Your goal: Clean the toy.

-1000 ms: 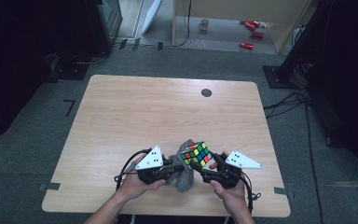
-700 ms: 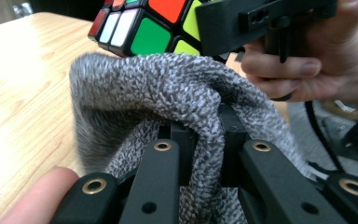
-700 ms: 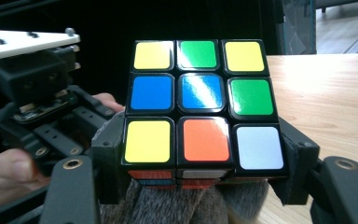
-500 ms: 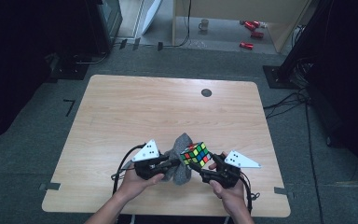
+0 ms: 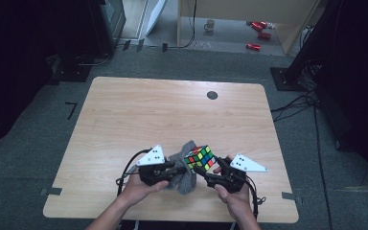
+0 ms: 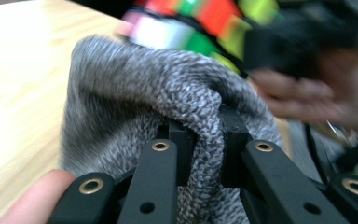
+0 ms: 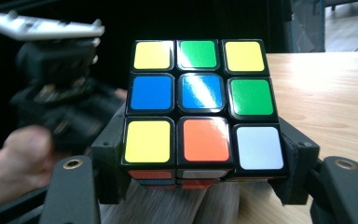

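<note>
Left gripper [image 5: 179, 168] shifted slightly toward puzzle cube [image 5: 200, 157], jaws pinching grey cloth [image 5: 184, 177]; right gripper [image 5: 202, 171] steady, clamping cube.

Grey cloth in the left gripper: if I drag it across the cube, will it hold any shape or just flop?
Probably flop: the grey cloth is a soft knit, bunched and folded where the left gripper pinches it. It likely drapes over the cube, which looks rigid and squarely clamped in the right gripper. The knit may catch on the cube's edges.

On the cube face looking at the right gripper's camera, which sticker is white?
The bottom-right sticker of the cube is white. The others on that face are yellow, green, blue or orange, and the right gripper holds the cube by its lower sides.
</note>
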Tool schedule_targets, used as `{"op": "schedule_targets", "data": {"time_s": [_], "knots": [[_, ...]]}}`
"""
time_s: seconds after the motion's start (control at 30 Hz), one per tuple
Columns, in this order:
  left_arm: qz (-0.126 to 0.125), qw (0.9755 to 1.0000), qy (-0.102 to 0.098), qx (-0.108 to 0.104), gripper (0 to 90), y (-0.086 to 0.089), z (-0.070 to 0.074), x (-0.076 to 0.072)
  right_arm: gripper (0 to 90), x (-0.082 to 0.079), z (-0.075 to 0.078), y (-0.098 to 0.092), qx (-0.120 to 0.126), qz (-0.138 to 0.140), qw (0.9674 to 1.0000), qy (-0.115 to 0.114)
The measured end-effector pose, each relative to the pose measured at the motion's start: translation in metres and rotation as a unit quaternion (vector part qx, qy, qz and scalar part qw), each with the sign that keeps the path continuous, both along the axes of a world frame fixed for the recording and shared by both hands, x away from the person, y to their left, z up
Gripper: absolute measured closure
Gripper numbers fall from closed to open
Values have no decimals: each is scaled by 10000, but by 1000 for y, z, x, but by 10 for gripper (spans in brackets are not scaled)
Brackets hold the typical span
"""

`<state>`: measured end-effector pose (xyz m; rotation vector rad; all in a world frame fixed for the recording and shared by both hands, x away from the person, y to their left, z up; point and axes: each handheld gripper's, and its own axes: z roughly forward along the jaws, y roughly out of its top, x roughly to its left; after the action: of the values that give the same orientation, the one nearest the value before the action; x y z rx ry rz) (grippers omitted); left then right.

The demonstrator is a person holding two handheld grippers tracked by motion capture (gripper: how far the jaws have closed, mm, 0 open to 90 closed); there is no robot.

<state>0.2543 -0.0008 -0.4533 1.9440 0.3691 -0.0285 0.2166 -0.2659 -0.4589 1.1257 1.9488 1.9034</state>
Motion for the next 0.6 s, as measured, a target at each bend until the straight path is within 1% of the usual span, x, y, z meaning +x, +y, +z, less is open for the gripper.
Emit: {"op": "schedule_targets", "data": {"time_s": [0.03, 0.07, 0.1, 0.13, 0.17, 0.2, 0.23, 0.27, 0.33, 0.37, 0.4, 0.43, 0.47, 0.5, 0.53, 0.57, 0.6], "knots": [[-10, 10000, -8, 15, 796, -2, 1, -1, 346, 0, 0, -1, 20, -27, 10000, -12], [55, 10000, 35, -1, 788, -2, 1, 0, 346, 0, 0, -3, 58, -42, 10000, 18], [241, 9996, 119, -7, 777, -1, 2, 2, 346, 0, -1, -4, 78, -58, 9999, 33], [504, 9984, 265, -1, 772, 1, 3, 6, 346, 0, -2, -5, 41, -45, 10000, 51], [706, 9967, 384, -72, 771, 5, 3, 10, 346, 0, -3, -4, -36, -39, 10000, 51], [786, 9958, 413, -202, 776, 9, 3, 11, 346, 0, -4, -3, -80, -17, 10000, 53], [768, 9960, 382, -241, 781, 11, 3, 11, 346, 0, -4, -3, -41, 8, 10000, 69], [695, 9968, 340, -215, 788, 10, 3, 9, 346, 0, -4, -2, -15, 27, 10000, 79], [404, 9990, 164, -68, 789, 2, 2, 2, 346, 1, -3, -1, 18, 4, 10000, 47], [296, 9996, 42, 5, 783, -3, 2, -2, 346, 1, -2, -2, 72, -21, 10000, 49], [238, 9997, -60, 92, 770, -7, 2, -6, 346, 2, -2, -3, 87, -62, 9999, 52], [239, 9996, -89, 120, 757, -9, 3, -7, 346, 2, -2, -5, 113, -95, 9999, 36], [269, 9996, -31, 97, 751, -9, 3, -6, 346, 1, -3, -6, 150, -108, 9998, 57], [399, 9992, 46, 53, 752, -7, 3, -3, 346, 1, -4, -7, 193, -108, 9997, 85], [540, 9984, 186, 17, 753, -5, 4, 0, 346, 1, -4, -8, 212, -86, 9997, 118], [690, 9973, 256, -48, 753, -2, 4, 3, 346, 0, -5, -7, 143, -110, 9998, 125], [847, 9960, 261, -97, 761, 1, 3, 4, 346, 1, -5, -6, 80, -137, 9998, 139]]}}
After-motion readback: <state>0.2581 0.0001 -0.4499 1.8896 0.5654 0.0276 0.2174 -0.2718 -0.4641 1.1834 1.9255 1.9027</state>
